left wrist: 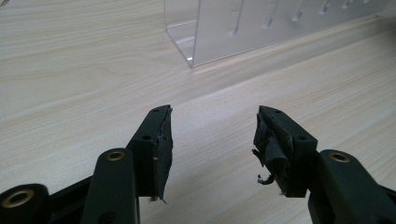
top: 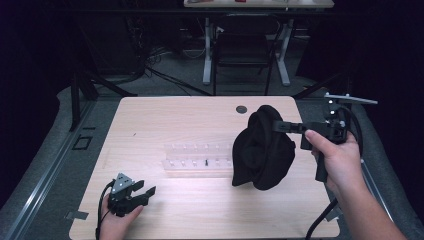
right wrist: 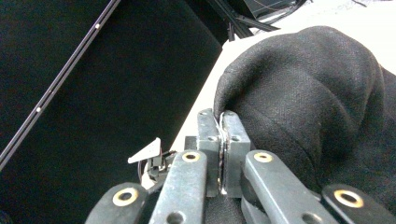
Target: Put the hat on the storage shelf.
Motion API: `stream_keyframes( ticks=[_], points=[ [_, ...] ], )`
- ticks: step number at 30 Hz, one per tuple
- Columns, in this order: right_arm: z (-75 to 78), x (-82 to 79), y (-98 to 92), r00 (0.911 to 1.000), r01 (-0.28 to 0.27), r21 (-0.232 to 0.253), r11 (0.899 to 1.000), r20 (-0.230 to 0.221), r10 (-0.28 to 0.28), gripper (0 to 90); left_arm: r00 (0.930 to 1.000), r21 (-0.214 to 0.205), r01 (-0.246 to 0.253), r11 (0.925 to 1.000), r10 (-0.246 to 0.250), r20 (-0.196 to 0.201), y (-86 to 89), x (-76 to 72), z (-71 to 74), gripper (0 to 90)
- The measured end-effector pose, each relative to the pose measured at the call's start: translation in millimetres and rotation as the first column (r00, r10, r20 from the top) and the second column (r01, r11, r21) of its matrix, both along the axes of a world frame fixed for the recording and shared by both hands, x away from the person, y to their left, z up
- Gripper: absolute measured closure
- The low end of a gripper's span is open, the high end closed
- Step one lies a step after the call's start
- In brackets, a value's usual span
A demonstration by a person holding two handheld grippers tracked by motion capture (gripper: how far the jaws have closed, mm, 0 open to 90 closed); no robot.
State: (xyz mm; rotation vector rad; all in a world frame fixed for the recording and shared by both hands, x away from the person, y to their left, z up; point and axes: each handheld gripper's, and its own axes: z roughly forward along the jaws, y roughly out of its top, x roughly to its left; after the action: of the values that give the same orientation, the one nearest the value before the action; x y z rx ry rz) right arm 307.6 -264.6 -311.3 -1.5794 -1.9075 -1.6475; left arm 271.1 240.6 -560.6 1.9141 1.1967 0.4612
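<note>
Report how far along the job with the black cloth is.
Done: the right gripper is shut on an edge of the black cloth, which hangs lifted over the table. In hand: holding it up, lower end near the clear rack. Left: the left gripper rests open near the table's front edge, holding nothing; the cloth is not yet set down anywhere.

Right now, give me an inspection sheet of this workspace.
Surface: light wooden table, round grommet hole near the far edge.
Job's things: black cloth hangs bunched above the table.
Clutter: clear slotted acrylic rack at mid-table.
Grippers: right gripper shut on the cloth's edge; left gripper open, nothing between its fingers, low at the near left.
Cables: one black cable trails from the right gripper.
Surroundings: dark room, desk legs and a chair beyond.
</note>
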Motion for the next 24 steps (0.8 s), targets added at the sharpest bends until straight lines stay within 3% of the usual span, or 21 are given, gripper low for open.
stream_keyframes(
  ticks=[9, 24],
  points=[
    [4.3, 12.1, 13.6, 1.0000, -0.003, 0.003, 1.000, 0.010, 0.003, 88.7, 1.0000, -0.003, 0.002, 1.0000, -0.002, -0.002, -0.1, 0.4, 0.0, 46.4],
    [6.0, 38.8, 52.3, 0.9993, -0.022, 0.014, 1.000, 0.030, 0.022, 88.7, 1.0000, -0.014, 0.003, 0.9999, -0.003, 0.001, 0.0, 1.0, 0.4, 46.3]
  ],
)
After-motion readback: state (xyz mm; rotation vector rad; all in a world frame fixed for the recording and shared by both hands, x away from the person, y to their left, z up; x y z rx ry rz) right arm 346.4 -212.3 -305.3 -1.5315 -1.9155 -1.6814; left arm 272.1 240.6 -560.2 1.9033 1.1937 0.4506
